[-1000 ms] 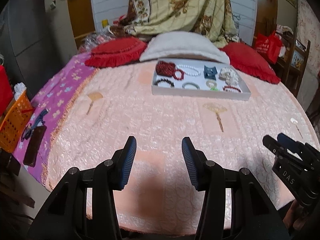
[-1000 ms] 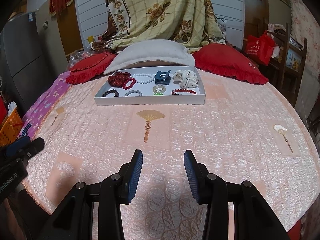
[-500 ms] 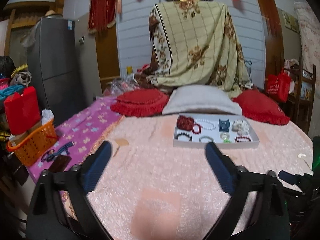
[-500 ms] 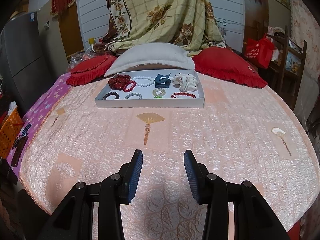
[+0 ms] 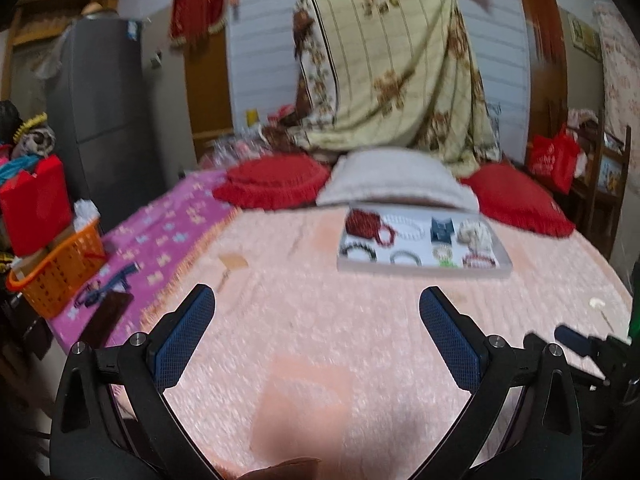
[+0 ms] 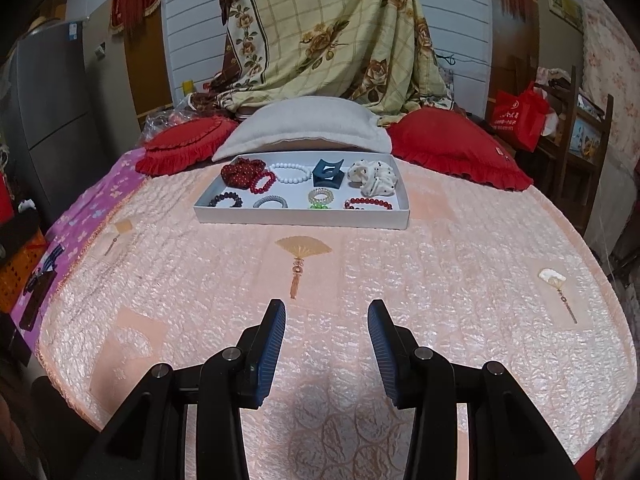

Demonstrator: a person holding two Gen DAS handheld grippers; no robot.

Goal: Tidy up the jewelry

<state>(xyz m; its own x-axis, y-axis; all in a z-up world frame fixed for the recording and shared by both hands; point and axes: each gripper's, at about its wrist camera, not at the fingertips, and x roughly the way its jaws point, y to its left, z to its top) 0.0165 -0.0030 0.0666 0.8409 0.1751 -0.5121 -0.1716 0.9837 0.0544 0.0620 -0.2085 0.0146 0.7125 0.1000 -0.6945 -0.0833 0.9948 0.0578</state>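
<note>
A white tray (image 6: pixel 300 218) of jewelry sits far back on the pink bedspread. In it lie a red bead bracelet (image 6: pixel 368 203), a white bead bracelet (image 6: pixel 290 172), a dark bead bracelet (image 6: pixel 225 200), a grey coil band (image 6: pixel 270 201), a dark red scrunchie (image 6: pixel 240 172), a white scrunchie (image 6: pixel 372 174) and a dark blue clip (image 6: pixel 328 172). The tray also shows in the left wrist view (image 5: pixel 424 270), blurred. My left gripper (image 5: pixel 316 308) is wide open and empty, well short of the tray. My right gripper (image 6: pixel 326 316) is open and empty, also well short of it.
Two red cushions (image 6: pixel 452 148) and a grey pillow (image 6: pixel 304 128) lie behind the tray. An orange basket (image 5: pixel 56 272) stands at the left of the bed. The right gripper's body (image 5: pixel 580 344) shows at the right in the left wrist view.
My left gripper has opened wide and tilted upward, then dipped slightly. My right gripper has moved a little toward the tray, still open.
</note>
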